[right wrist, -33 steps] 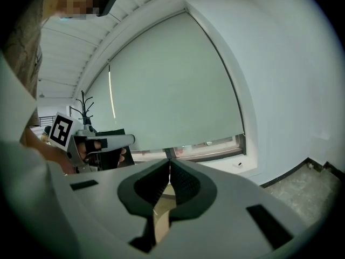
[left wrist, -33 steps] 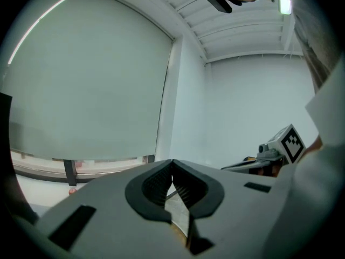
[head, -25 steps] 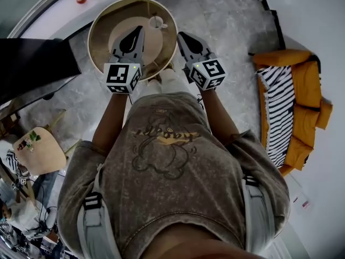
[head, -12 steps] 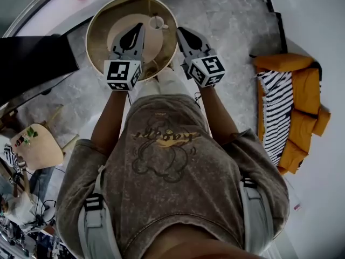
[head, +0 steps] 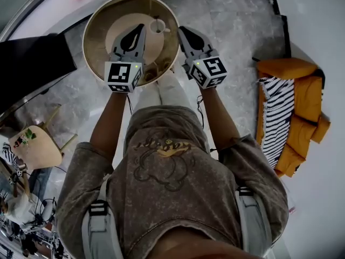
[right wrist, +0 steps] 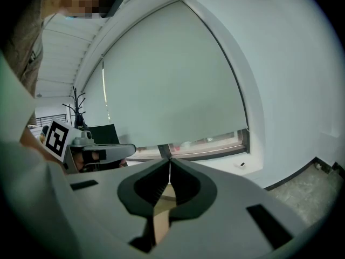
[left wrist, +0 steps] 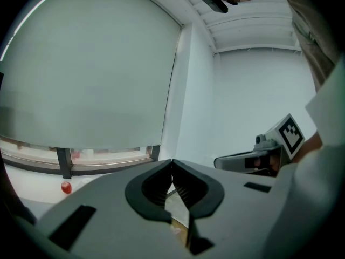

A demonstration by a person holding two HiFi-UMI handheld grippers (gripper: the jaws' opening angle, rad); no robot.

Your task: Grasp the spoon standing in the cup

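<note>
the left gripper (head: 139,29) and the right gripper (head: 181,31) are held out over the round table (head: 92,23), each with its jaws brought together and nothing between them, as is confirmed in the left gripper view (left wrist: 172,164) and the right gripper view (right wrist: 170,161). the cup (head: 157,25) is found just ahead of the two tips, to the right of the left one and to the left of the right one; the spoon is too small to be told apart from it. the grasp is judged not yet begun. one gripper should be tipped down toward the cup, its jaws parted first, and closed on the handle above the rim, so that the cup is not knocked.
</note>
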